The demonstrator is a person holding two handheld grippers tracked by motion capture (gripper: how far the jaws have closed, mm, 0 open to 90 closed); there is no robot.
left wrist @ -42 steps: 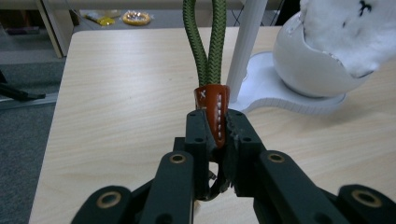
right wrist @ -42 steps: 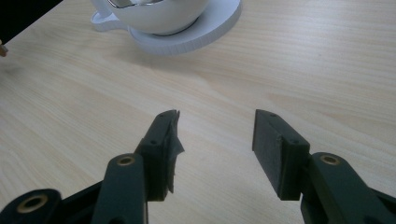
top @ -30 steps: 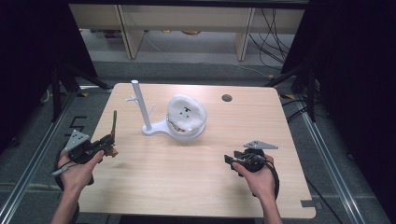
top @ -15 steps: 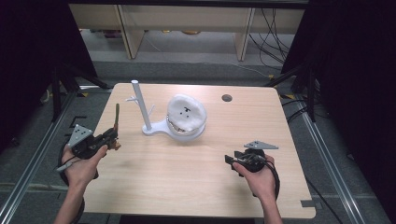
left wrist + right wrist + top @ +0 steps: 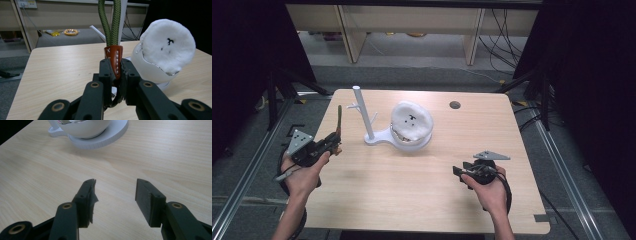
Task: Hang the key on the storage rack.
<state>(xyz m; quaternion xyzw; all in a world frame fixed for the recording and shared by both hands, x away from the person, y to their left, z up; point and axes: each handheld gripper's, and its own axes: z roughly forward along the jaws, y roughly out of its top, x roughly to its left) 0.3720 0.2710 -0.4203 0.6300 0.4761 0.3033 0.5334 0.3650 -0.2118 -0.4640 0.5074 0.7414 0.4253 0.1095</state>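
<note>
Green braided cord loop (image 5: 110, 23) with a brown leather tab (image 5: 113, 62), white-stitched: the tab is pinched between the jaws of the left gripper (image 5: 115, 75), and the loop rises upright out of the top of the frame in the left gripper view. In the high view the cord (image 5: 339, 120) stands at middle left, above the left gripper (image 5: 330, 142), which a hand (image 5: 302, 175) holds over the table's left edge.

To the right of the cord, near frame centre in the high view, a white stand (image 5: 367, 125) rests on the light wooden table (image 5: 412, 195): a vertical post with short side pegs on a flat base. On that base sits a white rounded shell (image 5: 409, 142) topped by a fluffy white pad (image 5: 412, 120) with small black marks. In the left gripper view the pad (image 5: 167, 43) occupies the upper right, tilted toward the camera.

Right gripper (image 5: 460, 172), lower right of the high view, is held by the other hand (image 5: 489, 192) low over the table, well apart from the stand. Its jaws are spread with nothing between them; the right gripper view shows bare tabletop in the gap (image 5: 115, 195) and the stand's base (image 5: 100, 137) at top centre.

A small round hole (image 5: 455, 105) is in the table's upper right.
</note>
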